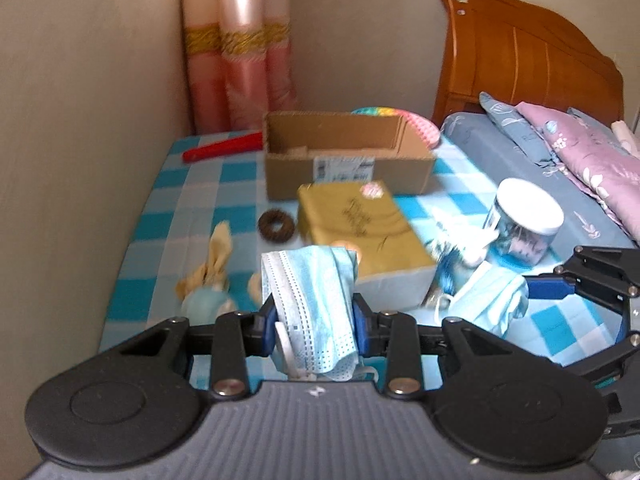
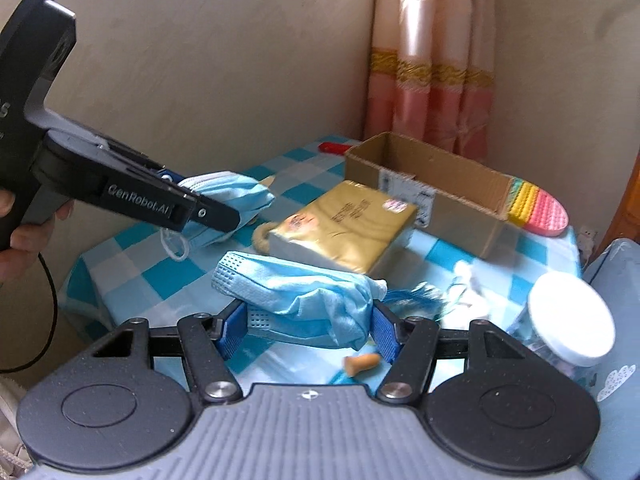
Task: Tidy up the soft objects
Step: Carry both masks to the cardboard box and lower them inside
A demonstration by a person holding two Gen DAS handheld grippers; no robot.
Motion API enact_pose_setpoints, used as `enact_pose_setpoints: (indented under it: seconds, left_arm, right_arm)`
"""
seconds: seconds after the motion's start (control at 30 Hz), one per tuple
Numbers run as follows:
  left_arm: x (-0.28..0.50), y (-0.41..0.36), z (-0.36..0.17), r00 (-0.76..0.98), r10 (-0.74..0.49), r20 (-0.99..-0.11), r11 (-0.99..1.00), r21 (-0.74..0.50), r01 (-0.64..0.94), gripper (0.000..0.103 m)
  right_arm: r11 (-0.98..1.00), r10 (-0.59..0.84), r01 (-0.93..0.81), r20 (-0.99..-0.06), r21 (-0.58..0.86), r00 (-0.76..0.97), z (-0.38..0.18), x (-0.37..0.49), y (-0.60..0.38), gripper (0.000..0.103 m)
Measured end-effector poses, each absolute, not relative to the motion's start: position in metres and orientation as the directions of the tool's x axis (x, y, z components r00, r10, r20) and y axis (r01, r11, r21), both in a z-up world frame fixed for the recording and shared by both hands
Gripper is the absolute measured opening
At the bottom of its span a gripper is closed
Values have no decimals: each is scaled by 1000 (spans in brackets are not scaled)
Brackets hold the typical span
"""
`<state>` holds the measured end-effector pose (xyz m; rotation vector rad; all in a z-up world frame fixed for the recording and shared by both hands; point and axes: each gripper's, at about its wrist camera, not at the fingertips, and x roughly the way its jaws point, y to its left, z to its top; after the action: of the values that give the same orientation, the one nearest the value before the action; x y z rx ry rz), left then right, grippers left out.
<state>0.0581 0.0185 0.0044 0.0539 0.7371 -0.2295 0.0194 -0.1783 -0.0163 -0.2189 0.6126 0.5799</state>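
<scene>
My left gripper [image 1: 315, 322] is shut on a crumpled blue face mask [image 1: 310, 300] that hangs above the checked table; the same left gripper [image 2: 208, 200] and its mask [image 2: 230, 196] appear at the left of the right wrist view. My right gripper [image 2: 306, 330] is shut on a second blue face mask [image 2: 296, 294], lifted off the cloth; in the left wrist view that mask [image 1: 490, 300] and the right gripper [image 1: 548, 286] sit at the right. An open cardboard box [image 1: 344, 152] [image 2: 424, 184] stands behind. A small plush rabbit [image 1: 212, 276] lies at the left.
A gold tissue pack [image 1: 360, 224] [image 2: 348, 228] lies in front of the box, a brown hair tie [image 1: 276, 226] beside it. A white-lidded jar [image 1: 524, 220] [image 2: 568, 320], a blue tassel [image 2: 416, 294], a red item [image 1: 224, 148], a pop-it toy [image 2: 536, 208] and a small cork-like piece [image 2: 360, 362] share the table. Pillows [image 1: 580, 148] lie right.
</scene>
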Motion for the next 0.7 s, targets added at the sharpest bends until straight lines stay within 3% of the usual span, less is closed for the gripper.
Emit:
enact_pose_setpoints:
  seconds: [0.3, 0.6, 0.7]
  left_arm:
    - [129, -20, 35, 730, -233, -643, 953, -2, 303, 34]
    - [235, -52, 39, 739, -172, -652, 953, 81, 293, 35]
    - [260, -58, 36, 752, -130, -646, 955, 123, 271, 42]
  right_arm:
    - [850, 422, -526, -567, -23, 707, -3, 45, -207, 68]
    - [882, 390, -472, -546, -11, 741, 5, 76, -228, 68]
    - [887, 379, -461, -546, -14, 747, 6, 84, -233, 68]
